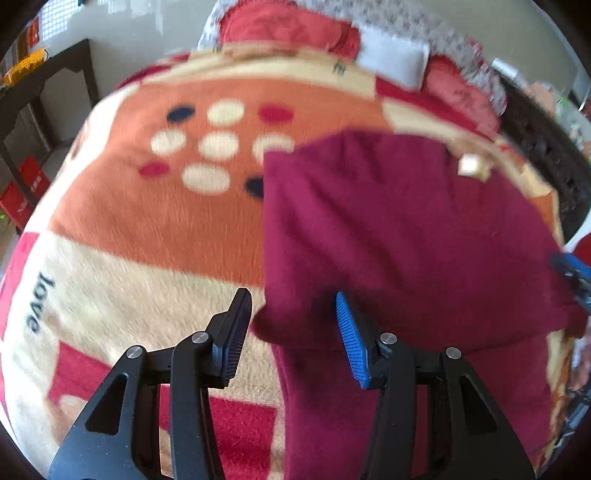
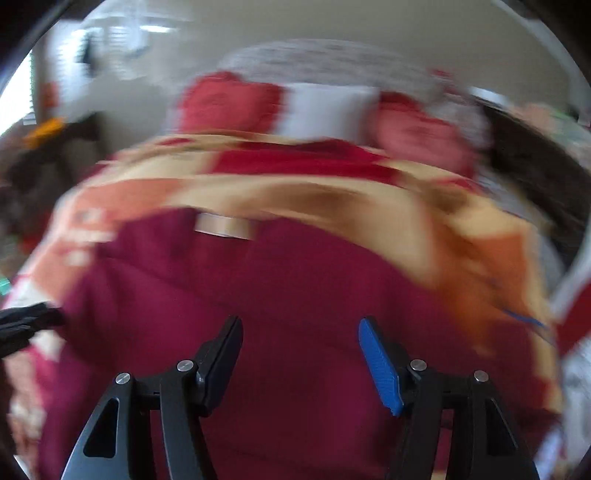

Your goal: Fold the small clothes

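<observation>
Nearest the lens in the left wrist view is the left gripper (image 1: 293,314), black finger on one side, blue-padded one on the other, jaws partly apart with nothing clamped. The maroon garment (image 1: 406,229) sits on the patterned blanket (image 1: 147,206), and its near-left corner pokes right into the gap between the fingers, lying flat under them, not pinched. Most of the cloth spreads up and to the right from there, with a strip of it running down toward the camera between the gripper's arms. There's a small pale label (image 1: 471,166) near its far edge.

The right wrist view is heavily smeared. The right gripper (image 2: 301,350) hangs over the middle of the same garment (image 2: 295,288), jaws standing wide-ish apart and empty, maroon cloth showing plainly between the fingers. The label (image 2: 225,225) shows up at the far edge here too.

The right gripper's blue tip also peeks in at the right edge of the left view, over the garment's right side.

Around it: red pillows (image 1: 288,29) and a white pillow (image 1: 395,59) at the head of the bed, a dark table (image 1: 40,85) off to the left. Nothing lies on the garment.
</observation>
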The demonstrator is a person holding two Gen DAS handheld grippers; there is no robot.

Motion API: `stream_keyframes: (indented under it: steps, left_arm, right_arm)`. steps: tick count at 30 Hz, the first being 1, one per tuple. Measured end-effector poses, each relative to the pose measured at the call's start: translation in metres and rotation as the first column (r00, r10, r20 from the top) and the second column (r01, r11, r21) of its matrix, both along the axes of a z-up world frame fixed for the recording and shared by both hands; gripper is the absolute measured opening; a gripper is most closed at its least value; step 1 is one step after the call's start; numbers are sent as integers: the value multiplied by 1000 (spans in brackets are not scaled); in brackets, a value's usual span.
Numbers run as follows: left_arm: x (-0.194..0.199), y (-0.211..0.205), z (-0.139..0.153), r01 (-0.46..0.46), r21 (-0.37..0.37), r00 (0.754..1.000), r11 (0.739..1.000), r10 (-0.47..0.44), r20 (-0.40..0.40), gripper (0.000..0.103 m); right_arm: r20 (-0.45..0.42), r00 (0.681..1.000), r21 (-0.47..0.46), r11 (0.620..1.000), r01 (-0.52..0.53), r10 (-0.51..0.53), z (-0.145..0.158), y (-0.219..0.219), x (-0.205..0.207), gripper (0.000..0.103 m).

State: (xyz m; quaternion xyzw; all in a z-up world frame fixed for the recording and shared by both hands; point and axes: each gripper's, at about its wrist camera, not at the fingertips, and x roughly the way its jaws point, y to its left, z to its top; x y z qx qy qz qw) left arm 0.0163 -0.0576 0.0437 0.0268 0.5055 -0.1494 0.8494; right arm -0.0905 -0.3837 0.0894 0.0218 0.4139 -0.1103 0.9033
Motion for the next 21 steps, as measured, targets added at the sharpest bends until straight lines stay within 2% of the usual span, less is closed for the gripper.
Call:
stream_keyframes:
  steps: [1,2,4,5,7,8,10,12,15,17,18,19,21]
  left_arm:
    - [0,-1,-6,-2,9,1000,1000,2,-15,48]
    - [-1,0,-9,-9,7,1000,1000,9,-6,51]
    - [-2,2,-6,-27,3,1000,1000,27,4,53]
    - [-2,2,-4,-27,5,1000,1000,27,-1,53]
    - [-5,3,5,-30,10,1000,1000,29,7,53]
    - [-7,2,10,-32,11,999,999,32,23,53]
    - [-11,0,19,-33,14,998,999,32,53,53]
    - [-16,-4,26,-26,3,997,1000,26,66,53]
    - [-23,-11,30,-10,-9,998,1000,11,70,53]
    - [-29,-16,30,4,-10,997,1000,-3,75,53]
    - [-31,-20,29,11,-9,997,1000,-10,75,53]
    - [-32,-24,27,17,-8,997,1000,-17,72,53]
    - [-34,-34,23,21,2,998,1000,-21,65,53]
  right_arm:
    - [-25,999,-11,999,44,-44,-7,-13,-6,63]
    - [-59,995,16,997,79,-78,-18,-26,-10,61]
    - [-90,994,108,991,73,-63,-30,-37,-11,29]
    - [-110,993,166,984,57,-39,-36,-39,-10,9]
    - [-62,998,139,989,40,-32,-27,-38,-19,5]
    - [-14,1000,104,994,27,-26,-17,-34,-21,5]
    - [19,999,85,996,40,-42,-11,-35,-19,5]
    - [14,998,31,998,59,-60,-16,-33,-10,5]
    - [-57,996,33,997,72,-70,-33,-34,-5,6]
    - [-37,995,59,994,95,-93,-24,-40,-19,19]
    - [-22,994,71,991,113,-111,-18,-40,-23,36]
    - [12,992,92,988,125,-127,-10,-38,-34,47]
    - [47,995,122,989,84,-90,-2,-29,-42,47]
